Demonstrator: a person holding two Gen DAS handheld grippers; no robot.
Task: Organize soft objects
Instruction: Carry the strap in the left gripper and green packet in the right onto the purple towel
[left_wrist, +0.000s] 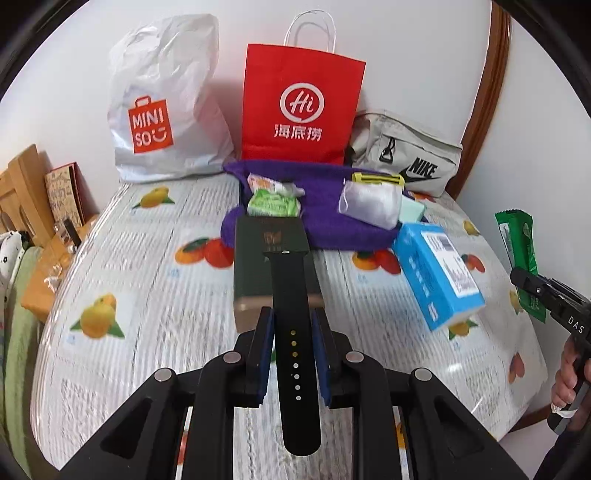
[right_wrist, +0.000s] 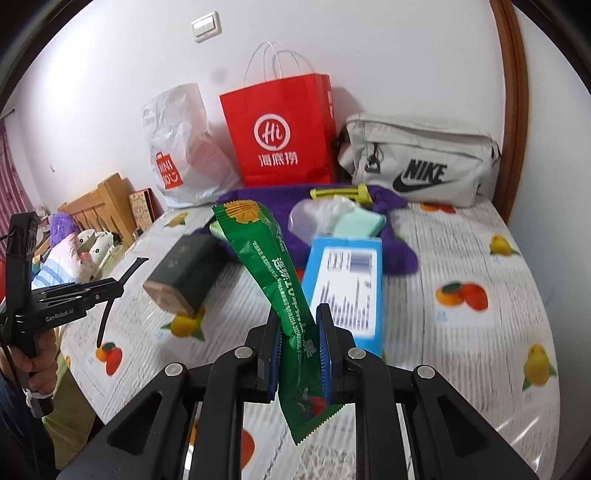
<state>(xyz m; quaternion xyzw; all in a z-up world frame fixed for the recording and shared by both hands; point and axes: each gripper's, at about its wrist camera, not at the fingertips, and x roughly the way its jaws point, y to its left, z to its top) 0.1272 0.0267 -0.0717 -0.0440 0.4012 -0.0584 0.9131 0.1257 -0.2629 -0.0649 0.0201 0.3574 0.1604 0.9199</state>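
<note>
Left wrist: fruit-print tablecloth (left_wrist: 147, 280), white wall (left_wrist: 406, 55) behind.

We see a black strap (left_wrist: 293, 314) with a row of small holes, pointing forward, held off the table. A long green sachet (right_wrist: 280, 295) stands tilted, also lifted.

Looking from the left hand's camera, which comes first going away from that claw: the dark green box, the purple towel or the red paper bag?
From the left gripper, which holds a black watch strap:
1. Dark green box, just ahead on the table, behind the strap.
2. Purple towel, beyond the box, spread toward the right.
3. Red paper bag, farthest, standing against the wall.
</note>
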